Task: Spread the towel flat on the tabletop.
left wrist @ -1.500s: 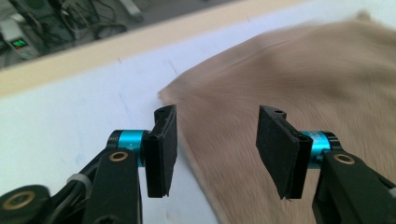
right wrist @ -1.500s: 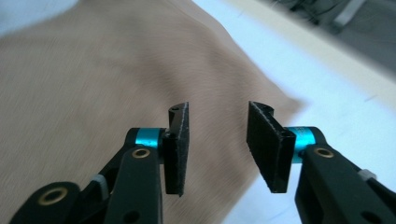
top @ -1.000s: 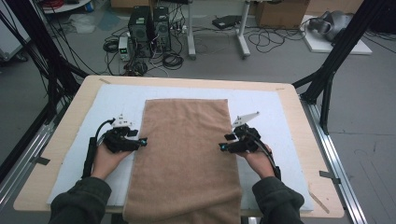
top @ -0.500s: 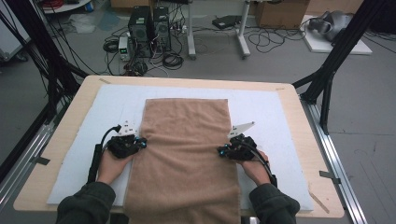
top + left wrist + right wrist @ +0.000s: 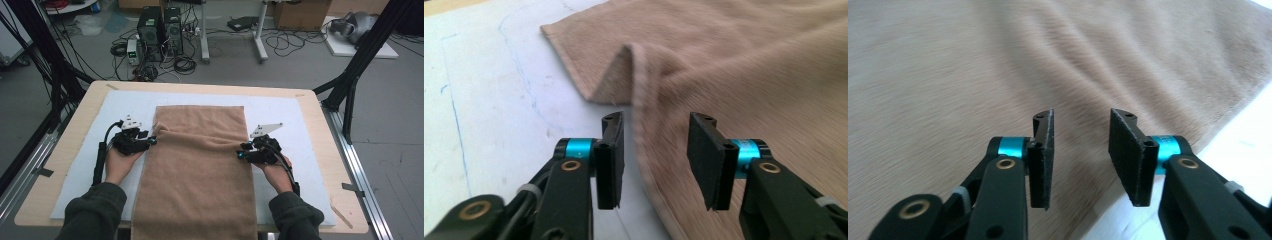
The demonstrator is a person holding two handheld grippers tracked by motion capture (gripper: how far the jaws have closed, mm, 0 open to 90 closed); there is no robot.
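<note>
White mat on wooden table. Brown towel flat along mat's middle, left edge peaked in a fold. Left gripper at that fold, right gripper at towel's right edge; both jaws just reopened, part-open, gripping nothing.

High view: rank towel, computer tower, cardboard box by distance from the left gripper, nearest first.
1. Brown towel: its raised edge lies right at the left gripper, mid-table.
2. Black computer tower: on the floor beyond the table's far edge.
3. Cardboard box: on the floor, far across to the right.
</note>
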